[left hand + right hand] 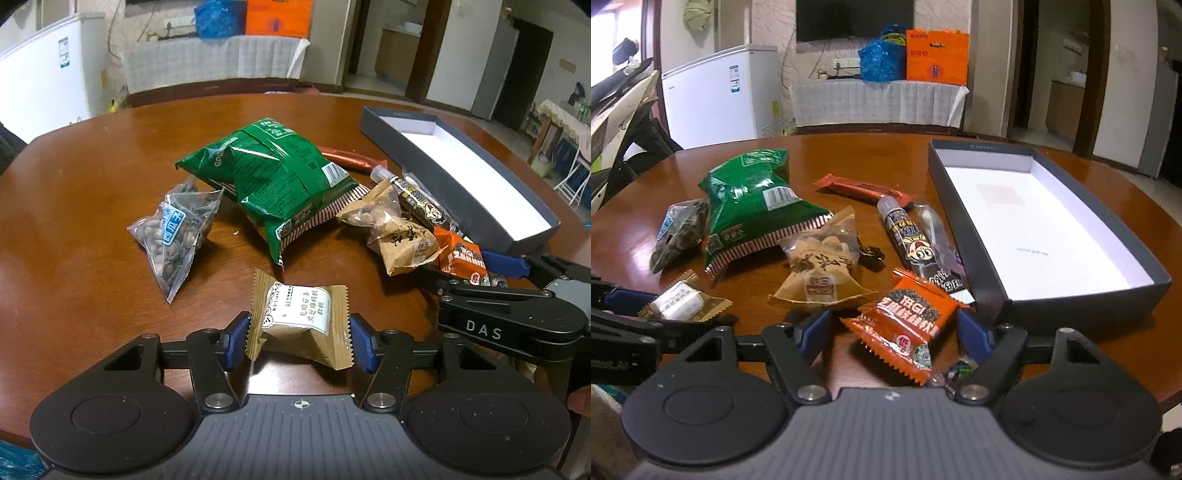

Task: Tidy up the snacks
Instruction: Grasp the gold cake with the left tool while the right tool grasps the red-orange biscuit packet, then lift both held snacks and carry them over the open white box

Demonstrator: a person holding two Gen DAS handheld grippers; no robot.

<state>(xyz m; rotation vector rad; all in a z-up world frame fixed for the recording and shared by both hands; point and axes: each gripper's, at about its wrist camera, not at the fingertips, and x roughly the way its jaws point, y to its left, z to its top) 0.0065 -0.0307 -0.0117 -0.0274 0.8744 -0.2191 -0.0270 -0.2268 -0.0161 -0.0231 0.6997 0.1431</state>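
Observation:
My left gripper [299, 338] stands open around a gold-wrapped cake [300, 321] on the brown table; its blue pads sit at the wrapper's crimped ends. My right gripper [895, 332] stands open around an orange snack packet [905, 325], with gaps on both sides. The grey box with a white inside [1045, 218] lies open and empty just right of it. The gold cake also shows in the right wrist view [681, 302], the orange packet in the left wrist view [461, 258], and the box too [469, 173].
On the table lie a big green bag [273, 184], a clear bag of seeds [173, 232], a tan nut pack [820, 266], a black cartoon stick [916, 243] and a red bar [864, 188]. The table edge [1145, 376] curves near right.

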